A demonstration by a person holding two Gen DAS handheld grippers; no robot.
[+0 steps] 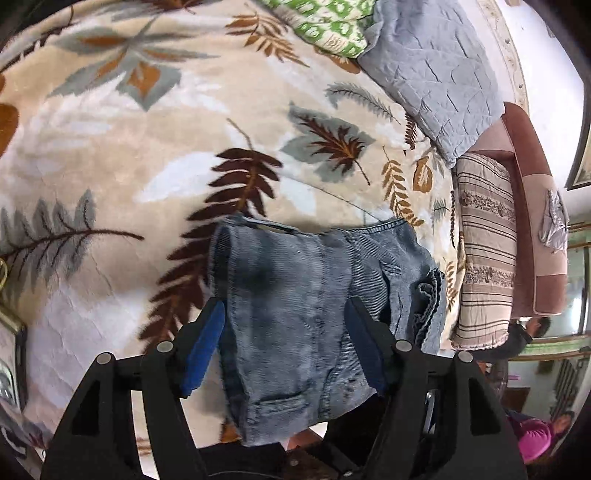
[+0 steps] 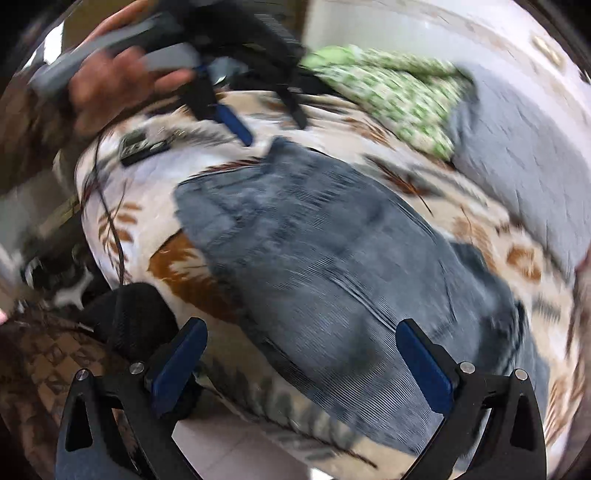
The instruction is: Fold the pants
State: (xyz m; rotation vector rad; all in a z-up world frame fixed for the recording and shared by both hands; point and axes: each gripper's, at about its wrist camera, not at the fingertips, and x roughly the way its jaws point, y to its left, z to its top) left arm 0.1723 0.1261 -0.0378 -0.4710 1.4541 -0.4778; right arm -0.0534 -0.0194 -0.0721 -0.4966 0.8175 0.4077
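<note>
The pants are blue-grey denim point(image 1: 314, 306), folded into a compact bundle on a leaf-patterned blanket point(image 1: 155, 155). In the left wrist view my left gripper point(image 1: 286, 317) is open, its blue pads on either side of the bundle's near end, with no grip on the cloth. In the blurred right wrist view the pants point(image 2: 314, 266) lie ahead, and my right gripper point(image 2: 301, 339) is open and empty over their near edge. The left gripper point(image 2: 266, 122) shows there at the top, held in a hand above the far end of the pants.
A grey quilted pillow point(image 1: 436, 74) and a green patterned cloth point(image 1: 325, 26) lie at the bed's far side. A striped cushion point(image 1: 484, 251) and a brown headboard stand at the right. A dark flat device point(image 2: 142, 147) lies on the blanket at the left.
</note>
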